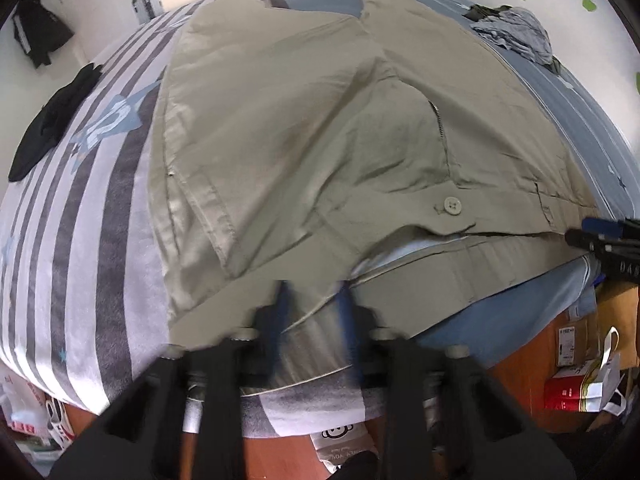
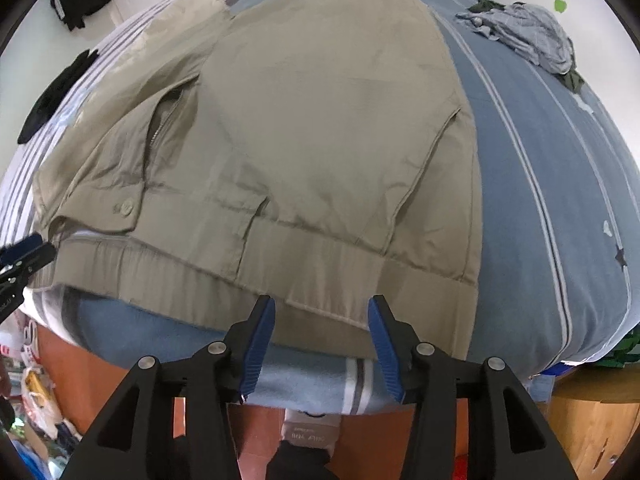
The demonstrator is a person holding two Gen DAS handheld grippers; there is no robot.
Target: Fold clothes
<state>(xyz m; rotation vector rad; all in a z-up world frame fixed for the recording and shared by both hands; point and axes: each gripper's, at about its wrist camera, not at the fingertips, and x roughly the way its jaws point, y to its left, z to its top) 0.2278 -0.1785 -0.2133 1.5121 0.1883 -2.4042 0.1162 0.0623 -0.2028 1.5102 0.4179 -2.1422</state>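
Black fingers with blue pads belong to the left gripper (image 1: 312, 300), which sits at the near edge of the bed (image 1: 72, 240) in the left wrist view. These fingers are blurred, drawn close together and pinching the waistband hem of the khaki trousers (image 1: 304, 128); cloth shows between the two pads.

Position of the trousers: spread flat on the bed, waistband toward the camera, legs running away toward the far end. The fly is open, exposing the zipper (image 1: 440, 120). One button (image 1: 452, 205) sits on the waistband just below the zipper. The left side of the garment lies on grey-and-white striped bedding; the right side lies on blue bedding.

The right gripper (image 2: 322, 306) hangs over the right portion of the waistband. Its fingers (image 2: 260, 336) are spread apart, one on each side of the hem, and the pads do not press on the cloth. The tip of this gripper also enters the left wrist view at the right edge, beside the waistband.

Other items on the bed:
- A black garment (image 1: 52, 120) lies on the striped bedding, well apart from the trousers on the left.
- A crumpled grey shirt (image 2: 532, 36) lies on the blue bedding at the far right, with a dark green item partly beneath it.

A dark jacket (image 1: 38, 34) hangs on the wall at the far left. Bags and boxes stand on the floor beside the bed.
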